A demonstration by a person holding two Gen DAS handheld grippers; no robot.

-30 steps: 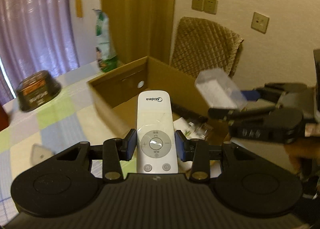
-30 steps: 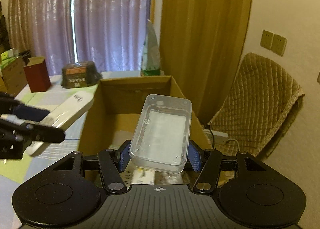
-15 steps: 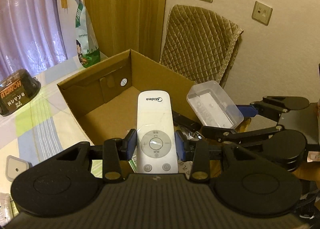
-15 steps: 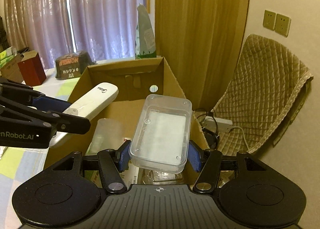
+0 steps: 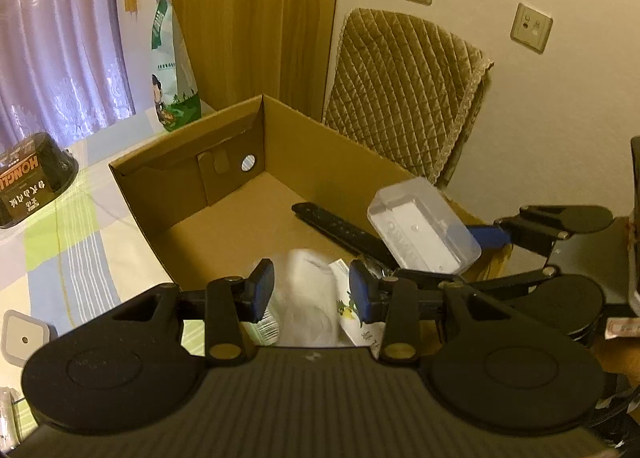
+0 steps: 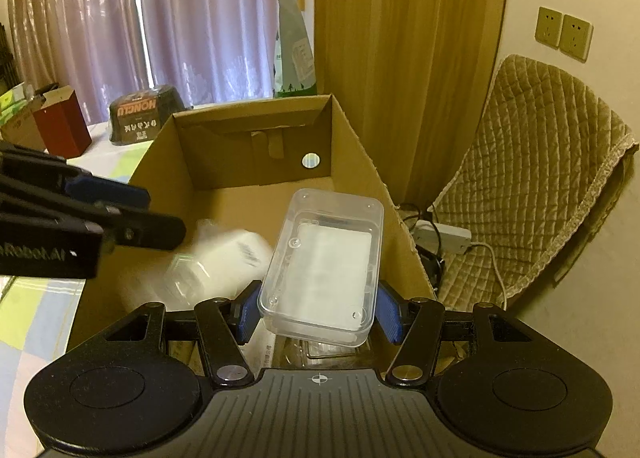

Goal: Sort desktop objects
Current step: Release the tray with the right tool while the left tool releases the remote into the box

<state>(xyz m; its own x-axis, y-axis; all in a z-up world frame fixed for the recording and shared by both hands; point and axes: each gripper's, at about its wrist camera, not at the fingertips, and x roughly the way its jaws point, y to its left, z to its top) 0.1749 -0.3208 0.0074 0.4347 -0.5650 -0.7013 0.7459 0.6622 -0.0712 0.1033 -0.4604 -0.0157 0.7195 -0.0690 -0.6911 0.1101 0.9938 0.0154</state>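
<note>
**Left tongs empty over the box, right tongs gripping the case**

The left tongs (image 5: 311, 290) hung released over the near end of the box (image 5: 340, 162), their blue pads (image 5: 262, 290) spread with nothing between them. Just below and ahead of them a blurred white remote (image 5: 308, 298) showed inside the box, apart from both pads. From the right wrist the same remote (image 6: 236, 254) appeared as a white smear to the left of the right tongs, under the left tongs' fingers (image 6: 120, 214).

The right tongs (image 6: 318, 312) were clenched on a clear case (image 6: 324, 262), held tilted above the box's right side. In the left view the case (image 5: 424, 230) sat to the right of the left tongs, beyond the box wall's edge.

A black remote (image 5: 340, 228) lay on the box floor ahead of the left tongs. Left of them, a dark bowl (image 5: 32, 182) stood on the checked surface (image 5: 80, 258).
</note>
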